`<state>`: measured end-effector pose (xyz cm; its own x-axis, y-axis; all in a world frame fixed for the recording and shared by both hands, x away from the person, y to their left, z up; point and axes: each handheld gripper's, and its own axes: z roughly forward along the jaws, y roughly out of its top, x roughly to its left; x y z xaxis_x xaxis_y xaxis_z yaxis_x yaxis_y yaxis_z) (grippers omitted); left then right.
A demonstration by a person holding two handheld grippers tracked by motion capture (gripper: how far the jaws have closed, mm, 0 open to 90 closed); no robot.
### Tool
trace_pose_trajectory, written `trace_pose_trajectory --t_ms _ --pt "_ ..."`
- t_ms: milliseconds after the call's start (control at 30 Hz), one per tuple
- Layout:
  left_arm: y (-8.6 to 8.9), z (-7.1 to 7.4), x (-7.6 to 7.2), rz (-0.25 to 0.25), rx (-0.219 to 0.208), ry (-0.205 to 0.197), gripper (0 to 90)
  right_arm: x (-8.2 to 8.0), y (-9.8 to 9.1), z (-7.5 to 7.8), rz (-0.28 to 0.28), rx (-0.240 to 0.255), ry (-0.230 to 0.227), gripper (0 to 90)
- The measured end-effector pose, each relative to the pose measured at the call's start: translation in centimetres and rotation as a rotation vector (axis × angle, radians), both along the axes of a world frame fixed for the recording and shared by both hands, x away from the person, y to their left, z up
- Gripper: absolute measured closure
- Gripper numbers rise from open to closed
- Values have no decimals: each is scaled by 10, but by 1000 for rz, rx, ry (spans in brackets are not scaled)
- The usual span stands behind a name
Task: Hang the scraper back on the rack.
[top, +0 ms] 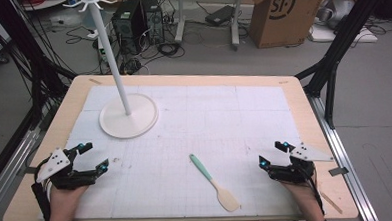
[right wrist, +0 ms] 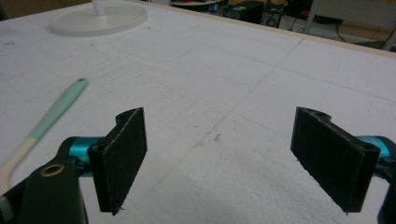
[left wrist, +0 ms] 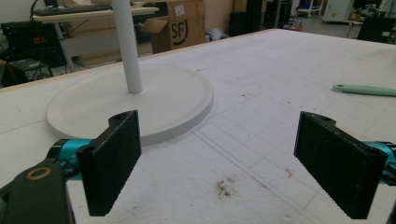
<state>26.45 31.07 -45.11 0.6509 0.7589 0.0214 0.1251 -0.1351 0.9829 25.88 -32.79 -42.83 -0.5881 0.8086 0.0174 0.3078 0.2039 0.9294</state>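
**Both grippers wide open at near edge, spatula lying free between them**

While both hands rest on the table [top: 293, 86] near its near edge, neither gripper has hold of anything. The left gripper [top: 91, 156] sits by the near-left corner, jaws spread wide w/ only bare white mat between them; in the left gripper view the two black pads [left wrist: 112, 158] stand far apart over the mat. The right gripper [top: 273, 153] is by the near-right corner, jaws also fully apart & empty, same in the right gripper view.

The spatula [top: 214, 182] lies flat on the mat close to the near edge, approx. at the middle between the two grippers, touching neither. Its mint-green handle points toward the far-left, the cream blade toward the near-right. In the right gripper view the handle [right wrist: 51, 116] shows left of the jaws.

The white stand [top: 129, 116], a round base w/ a thin upright pole, is in the far-left part of the table, well apart from the spatula. A few dark specks mark the mat in front of the left gripper.
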Motion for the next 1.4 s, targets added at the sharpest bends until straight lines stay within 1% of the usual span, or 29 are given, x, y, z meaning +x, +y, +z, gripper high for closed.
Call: trace_pose_trajectory --t_ms 33,100,133,167,200,233,300,367,467,500,533,567,733,867,933,967,1000,1067,1167,1300,1367,1400 --pt "0 0 0 1 5 -2 154 -2 4 2 0 2 16 177" --pt "0 0 0 0 7 -5 154 -5 11 5 6 8 28 176" --pt "0 0 0 0 7 -5 154 -5 11 5 6 8 28 176" --pt "0 0 0 3 6 -5 154 -7 19 7 16 18 50 176" --pt "0 0 0 3 6 -5 154 -8 24 8 19 23 61 175" --pt "0 0 0 3 5 -4 154 -9 28 9 27 26 62 176" --pt "0 0 0 3 5 -4 155 -10 39 10 37 33 86 176" --pt "0 0 0 0 5 -4 155 -12 49 10 51 40 97 177" --pt "0 0 0 -1 5 -6 154 -14 65 9 69 38 122 181" --pt "0 0 0 -3 5 -7 154 -15 69 9 76 29 120 184" --pt "0 0 0 -3 5 -7 154 -15 69 9 76 29 120 184" --pt "0 0 0 -3 6 -9 155 -17 79 7 78 14 133 186" --pt "0 0 0 -3 6 -9 154 -21 98 4 90 -7 160 213" --pt "0 0 0 -4 6 -8 154 -25 110 1 104 -27 181 238" --pt "0 0 0 -3 6 -8 154 -26 113 -1 108 -30 184 243" --pt "0 0 0 -3 8 -8 154 -28 119 -5 117 -44 196 258" --pt "0 0 0 -3 9 -8 154 -28 122 -7 123 -48 210 264" --pt "0 0 0 -2 7 -8 154 -29 128 -10 140 -66 228 287" --pt "-1 0 -1 -2 8 -8 154 -31 135 -15 160 -105 244 326" --pt "-1 0 -1 -2 9 -8 155 -32 143 -18 182 -144 270 426" --pt "-1 0 -1 -3 11 -9 154 -32 145 -20 181 -165 279 478" --pt "-1 0 -1 -3 11 -9 154 -32 145 -20 181 -165 279 478"
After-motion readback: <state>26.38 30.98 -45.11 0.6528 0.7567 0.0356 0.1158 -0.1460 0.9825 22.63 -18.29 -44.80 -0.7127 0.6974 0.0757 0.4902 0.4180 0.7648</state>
